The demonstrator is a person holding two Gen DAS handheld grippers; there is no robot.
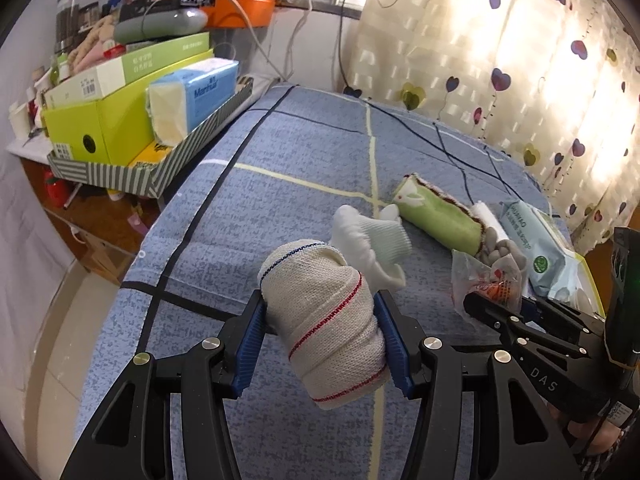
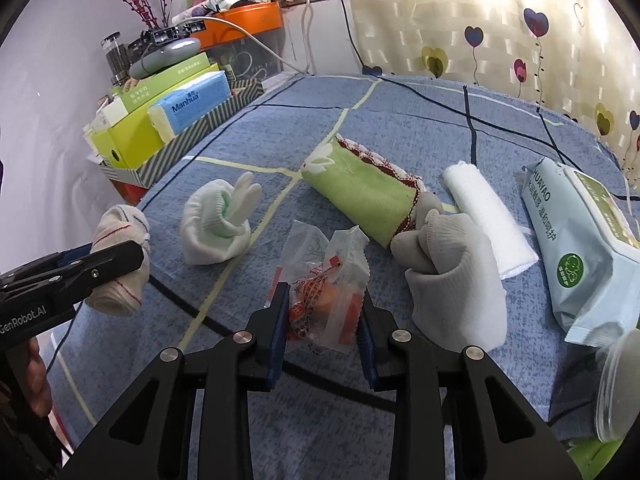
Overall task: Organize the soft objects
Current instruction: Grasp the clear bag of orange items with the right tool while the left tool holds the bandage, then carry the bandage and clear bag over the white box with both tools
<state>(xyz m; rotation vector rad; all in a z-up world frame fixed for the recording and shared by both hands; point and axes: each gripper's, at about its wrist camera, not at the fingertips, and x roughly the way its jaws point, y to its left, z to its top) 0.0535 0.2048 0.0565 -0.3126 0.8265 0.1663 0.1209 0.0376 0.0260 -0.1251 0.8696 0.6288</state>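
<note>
My left gripper [image 1: 322,334] is shut on a cream rolled sock with red and blue stripes [image 1: 328,320], held above the blue bedspread [image 1: 280,152]; it also shows in the right wrist view [image 2: 120,264]. My right gripper [image 2: 323,312] is shut on a crinkly clear snack packet with orange print [image 2: 324,284], seen from the left wrist too [image 1: 486,280]. On the bed lie a white rolled sock [image 2: 216,224], a green rolled towel [image 2: 360,196], a grey sock bundle [image 2: 452,268], a white rolled towel [image 2: 488,212] and a wet-wipes pack [image 2: 580,248].
A striped tray [image 1: 160,168] at the bed's left edge holds a green box [image 1: 100,120] and a blue tissue pack [image 1: 192,96]. A cluttered desk lies beyond it. A heart-print curtain [image 1: 520,60] hangs behind the bed. A clear lidded tub [image 2: 616,388] sits at right.
</note>
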